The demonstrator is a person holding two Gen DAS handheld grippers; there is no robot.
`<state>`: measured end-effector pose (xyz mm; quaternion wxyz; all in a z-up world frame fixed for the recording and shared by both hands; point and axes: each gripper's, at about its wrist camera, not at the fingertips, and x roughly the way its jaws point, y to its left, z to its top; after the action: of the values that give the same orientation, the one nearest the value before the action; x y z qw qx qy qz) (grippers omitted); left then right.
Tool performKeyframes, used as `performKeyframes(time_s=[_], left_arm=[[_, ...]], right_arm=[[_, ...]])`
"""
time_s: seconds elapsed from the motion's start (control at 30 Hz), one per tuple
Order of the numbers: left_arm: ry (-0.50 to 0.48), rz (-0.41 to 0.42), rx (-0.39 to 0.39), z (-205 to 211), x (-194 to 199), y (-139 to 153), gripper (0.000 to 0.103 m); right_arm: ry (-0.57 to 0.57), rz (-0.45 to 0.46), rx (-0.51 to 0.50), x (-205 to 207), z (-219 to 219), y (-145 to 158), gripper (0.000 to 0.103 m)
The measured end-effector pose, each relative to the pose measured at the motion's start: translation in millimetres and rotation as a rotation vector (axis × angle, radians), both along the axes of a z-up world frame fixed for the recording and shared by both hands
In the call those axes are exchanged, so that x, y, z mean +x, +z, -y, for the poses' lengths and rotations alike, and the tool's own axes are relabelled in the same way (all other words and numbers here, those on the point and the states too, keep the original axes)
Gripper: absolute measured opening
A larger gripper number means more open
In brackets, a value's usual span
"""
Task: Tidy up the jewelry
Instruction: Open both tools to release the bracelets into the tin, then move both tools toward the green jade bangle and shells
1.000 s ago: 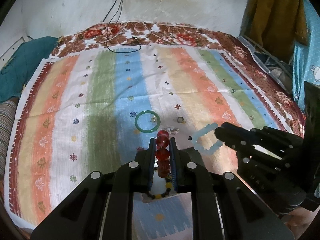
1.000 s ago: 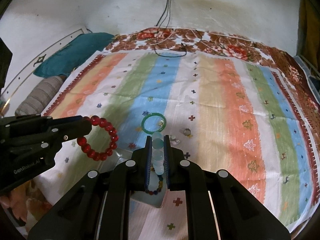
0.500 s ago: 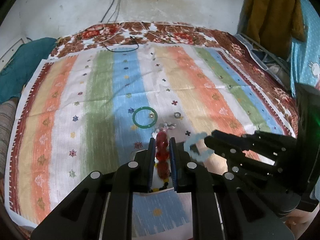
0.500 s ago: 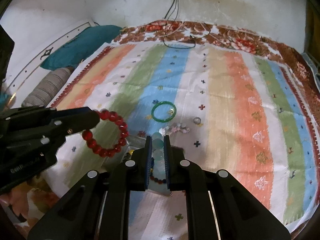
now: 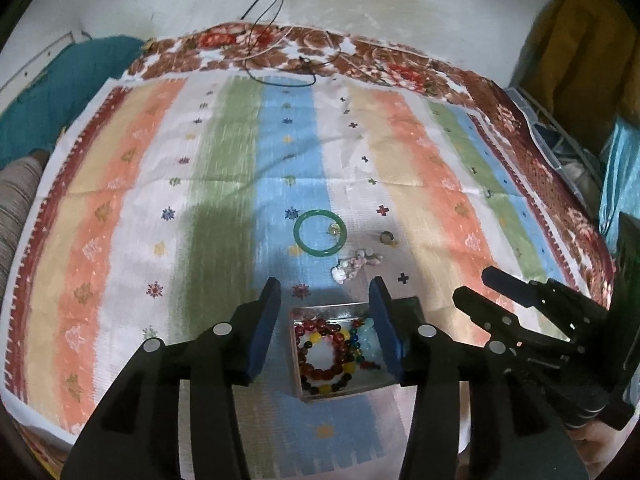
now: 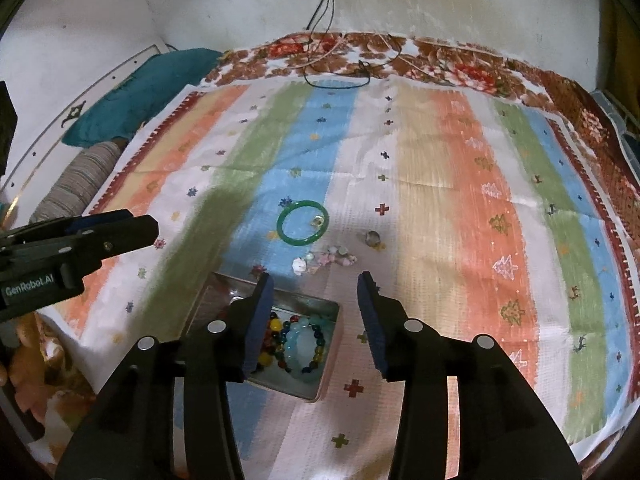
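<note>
Lying inside the small square metal tin (image 5: 340,394) on the striped cloth (image 5: 224,184) are the red bead bracelet (image 5: 320,350) and pale blue bead bracelet (image 6: 301,346); left gripper (image 5: 325,322) and right gripper (image 6: 316,312) are opening, nothing between their jaws.

Wide bare stretches of the striped cloth (image 6: 460,208) are lying open far, left and right. In the middle, the green bangle (image 6: 303,227), a small ring (image 6: 373,237) and shell pieces (image 6: 324,260) are crowding the approach just beyond the open tin (image 6: 328,364), which is sitting nearest.
</note>
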<state>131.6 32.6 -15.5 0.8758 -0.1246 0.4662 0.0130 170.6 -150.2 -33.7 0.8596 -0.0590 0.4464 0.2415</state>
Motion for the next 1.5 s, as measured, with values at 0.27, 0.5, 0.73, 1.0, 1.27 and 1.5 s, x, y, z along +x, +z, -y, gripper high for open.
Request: performKeyframes(time_s=[0.27, 0.5, 0.73, 1.0, 1.27, 1.5], left_arm=[[0.013, -0.038, -0.005, -3, 15, -11, 0.056], [0.003, -0.064, 0.027, -3, 31, -20, 0.061], [0.034, -0.11, 0.002, -20, 45, -35, 0.061], [0.029, -0.13, 0.006, -20, 62, -45, 0.061], [0.015, -0.16, 0.035, -16, 80, -61, 0.061], [0.003, -0.16, 0.062, -13, 93, -71, 0.061]], right_arm=[[-0.011, -0.037, -0.006, 11, -1, -7, 0.053], [0.0, -0.05, -0.03, 18, -9, -14, 0.059], [0.002, -0.078, -0.057, 33, -18, -24, 0.059], [-0.005, -0.112, -0.076, 46, -20, -37, 0.059], [-0.004, -0.144, -0.095, 60, -27, -49, 0.059], [-0.008, -0.157, -0.115, 72, -32, -58, 0.059]])
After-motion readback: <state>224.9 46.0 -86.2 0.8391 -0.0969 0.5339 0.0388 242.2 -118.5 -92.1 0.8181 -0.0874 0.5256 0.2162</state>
